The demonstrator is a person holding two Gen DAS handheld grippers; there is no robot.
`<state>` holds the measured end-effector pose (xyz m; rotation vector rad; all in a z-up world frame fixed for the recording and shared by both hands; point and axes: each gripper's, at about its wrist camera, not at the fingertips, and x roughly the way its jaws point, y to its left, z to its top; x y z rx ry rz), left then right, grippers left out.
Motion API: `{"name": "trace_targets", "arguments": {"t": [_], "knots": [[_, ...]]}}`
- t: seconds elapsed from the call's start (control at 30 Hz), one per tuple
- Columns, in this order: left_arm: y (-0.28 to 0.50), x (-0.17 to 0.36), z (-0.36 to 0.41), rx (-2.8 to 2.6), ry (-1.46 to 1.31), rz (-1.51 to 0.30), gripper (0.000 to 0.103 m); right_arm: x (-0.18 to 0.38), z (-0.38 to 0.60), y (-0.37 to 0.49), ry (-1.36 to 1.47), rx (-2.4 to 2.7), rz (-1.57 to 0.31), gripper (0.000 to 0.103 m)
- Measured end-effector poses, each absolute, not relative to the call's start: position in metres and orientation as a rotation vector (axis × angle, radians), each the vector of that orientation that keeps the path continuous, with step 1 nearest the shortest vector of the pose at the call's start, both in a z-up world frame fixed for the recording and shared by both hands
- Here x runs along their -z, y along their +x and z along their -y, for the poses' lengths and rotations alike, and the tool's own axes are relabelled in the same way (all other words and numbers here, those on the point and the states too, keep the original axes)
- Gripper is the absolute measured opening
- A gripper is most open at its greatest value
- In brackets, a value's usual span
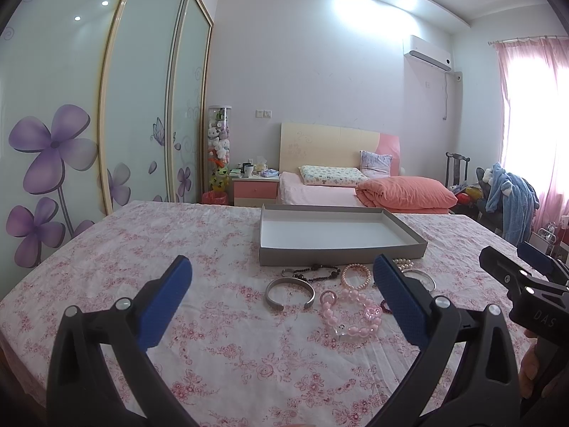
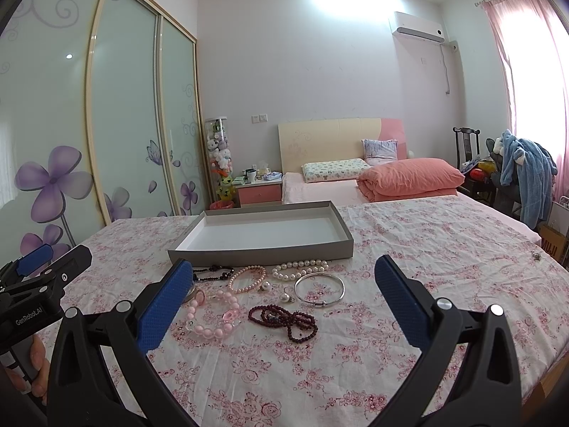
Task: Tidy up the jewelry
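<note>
An empty grey tray with a white inside sits on the floral cloth. Jewelry lies in front of it: a silver cuff, a dark bead bracelet, a small pink pearl bracelet, a big pink bead bracelet, white pearls, a silver bangle, a dark red bead string. My left gripper is open and empty, short of the jewelry. My right gripper is open and empty too, and also shows in the left wrist view.
The floral cloth covers a wide table. A small metal piece lies near its right edge. Behind are a bed with an orange quilt, a nightstand, sliding wardrobe doors at left and a cluttered chair at right.
</note>
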<state>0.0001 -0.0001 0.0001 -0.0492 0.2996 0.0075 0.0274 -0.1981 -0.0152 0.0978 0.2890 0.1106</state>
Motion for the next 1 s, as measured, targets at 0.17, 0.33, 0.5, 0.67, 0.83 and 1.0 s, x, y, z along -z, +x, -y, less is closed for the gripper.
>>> {"name": "trace_targets", "arguments": {"t": [0.17, 0.33, 0.5, 0.67, 0.83, 1.0], "knots": [[0.0002, -0.0001, 0.0000, -0.008, -0.050, -0.300, 0.099, 0.0154, 0.1984, 0.0277, 0.099, -0.111, -0.290, 0.101], [0.0001, -0.0001, 0.0000, -0.008, -0.050, -0.301, 0.099, 0.0158, 0.1987, 0.0281, 0.099, -0.111, -0.291, 0.101], [0.0003, -0.0001, 0.0000, -0.007, -0.050, -0.301, 0.099, 0.0157, 0.1987, 0.0280, 0.100, -0.111, -0.291, 0.101], [0.0005, 0.0043, -0.0003, -0.006, -0.050, -0.301, 0.099, 0.0156, 0.1985, 0.0279, 0.100, -0.111, -0.292, 0.101], [0.0008, 0.0040, -0.0002, -0.007, -0.050, -0.303, 0.099, 0.0157, 0.1985, 0.0282, 0.100, -0.111, -0.292, 0.101], [0.0010, 0.0037, -0.0002, -0.006, -0.049, -0.303, 0.099, 0.0157, 0.1986, 0.0285, 0.101, -0.111, -0.293, 0.101]]}}
